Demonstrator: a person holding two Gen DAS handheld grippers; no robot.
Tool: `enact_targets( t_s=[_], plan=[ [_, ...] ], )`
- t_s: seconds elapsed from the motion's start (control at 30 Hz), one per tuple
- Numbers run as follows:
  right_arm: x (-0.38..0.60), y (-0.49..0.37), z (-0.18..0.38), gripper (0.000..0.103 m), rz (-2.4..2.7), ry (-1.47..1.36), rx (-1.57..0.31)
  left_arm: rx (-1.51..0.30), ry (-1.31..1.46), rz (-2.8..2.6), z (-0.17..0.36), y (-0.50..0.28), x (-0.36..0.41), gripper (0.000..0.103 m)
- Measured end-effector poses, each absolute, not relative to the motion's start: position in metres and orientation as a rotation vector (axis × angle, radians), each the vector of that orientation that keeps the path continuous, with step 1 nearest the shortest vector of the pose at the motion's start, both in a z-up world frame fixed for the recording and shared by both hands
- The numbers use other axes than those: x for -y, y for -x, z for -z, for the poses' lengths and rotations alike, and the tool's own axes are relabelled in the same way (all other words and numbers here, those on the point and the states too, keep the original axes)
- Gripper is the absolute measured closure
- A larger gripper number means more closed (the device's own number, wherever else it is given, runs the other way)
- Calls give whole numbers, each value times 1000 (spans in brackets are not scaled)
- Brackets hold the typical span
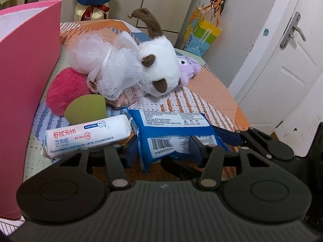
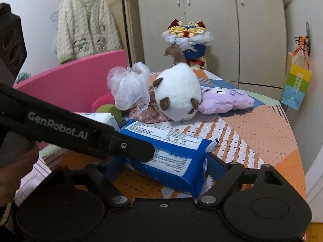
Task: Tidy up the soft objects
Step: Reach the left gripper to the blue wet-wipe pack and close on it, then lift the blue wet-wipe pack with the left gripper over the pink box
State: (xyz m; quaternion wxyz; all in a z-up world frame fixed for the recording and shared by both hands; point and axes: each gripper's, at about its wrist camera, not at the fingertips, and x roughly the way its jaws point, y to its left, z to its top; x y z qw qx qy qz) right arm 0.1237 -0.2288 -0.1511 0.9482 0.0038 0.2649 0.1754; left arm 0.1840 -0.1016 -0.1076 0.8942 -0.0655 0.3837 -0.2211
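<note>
A blue wipes pack [image 1: 171, 131] [image 2: 167, 157] lies at the near edge of the cloth-covered table [image 1: 212, 92]. My left gripper [image 1: 162, 151] is shut on its near end, blue pads pressed to both sides. From the right, my right gripper [image 2: 164, 165] grips the same pack across its width, one finger [image 1: 228, 136] against its right end. The left gripper's arm [image 2: 80, 133] crosses over the pack in the right wrist view. Beside the pack lies a white wipes pack [image 1: 86, 137].
Behind the packs are piled a green sponge [image 1: 86, 109], a red plush [image 1: 66, 90], a white mesh puff [image 1: 109, 64], a white-and-brown plush [image 1: 159, 66] and a purple plush [image 2: 226, 100]. A tall pink bag [image 1: 26, 60] stands at the left. A door [image 1: 282, 60] is at the right.
</note>
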Motion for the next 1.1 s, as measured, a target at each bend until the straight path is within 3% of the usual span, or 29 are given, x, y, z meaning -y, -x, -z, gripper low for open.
enact_targets(
  t_s=[0.3, 0.63, 1.1],
  plan=[
    [220, -109, 145, 28, -293, 6, -530, -832, 67, 480, 97, -175, 114, 52],
    [220, -86, 122, 28, -301, -34, -570, -836, 6, 536, 73, -143, 105, 51],
    [162, -37, 74, 28, -320, 162, -570, -852, 49, 576, 38, -98, 50, 51]
  ],
)
